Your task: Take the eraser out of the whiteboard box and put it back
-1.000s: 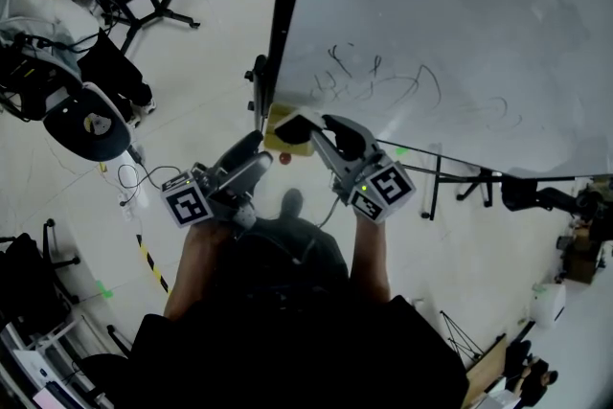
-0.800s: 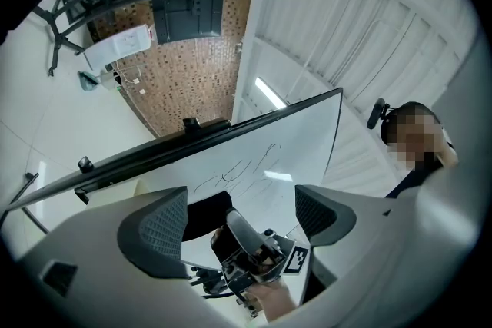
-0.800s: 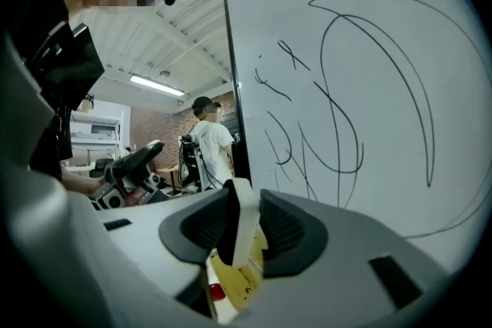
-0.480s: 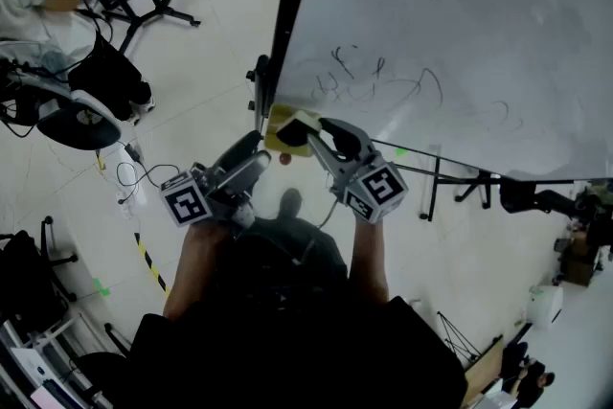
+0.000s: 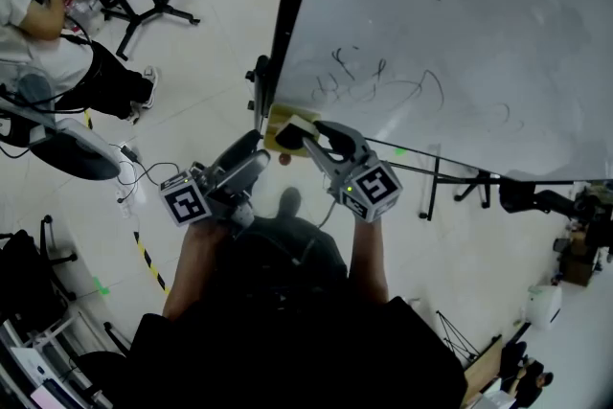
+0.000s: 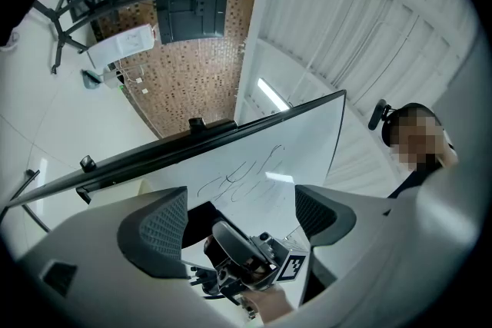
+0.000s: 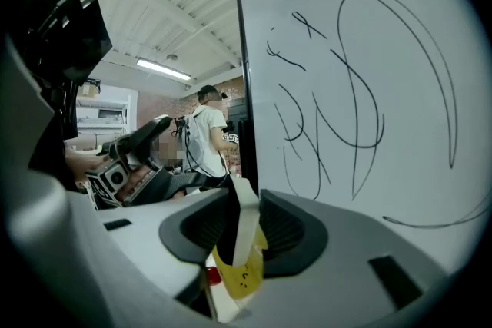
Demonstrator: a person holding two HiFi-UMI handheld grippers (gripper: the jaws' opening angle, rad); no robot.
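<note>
Even indoor light, heavy fisheye in the claw views

In the head view the whiteboard (image 5: 460, 34) and floor (image 5: 211, 53) are bright, and the torso (image 5: 287, 330) at the bottom is nearly black. Both gripper views bend hard and have black corners. A ceiling strip lamp (image 6: 268, 94) glows, with glare on the board below it. The right claw (image 7: 244, 223), close to the lens, looks soft.

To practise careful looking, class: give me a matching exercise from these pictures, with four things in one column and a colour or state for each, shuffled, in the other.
Things:
1. left gripper
2. right gripper
3. whiteboard
4. box

Colour or state:
A. yellow
B. jaws shut on the eraser
C. dark scribbles on it
D. jaws apart, nothing between them

Pairs: 1-D, 2-B, 3-C, 4-A.
</note>
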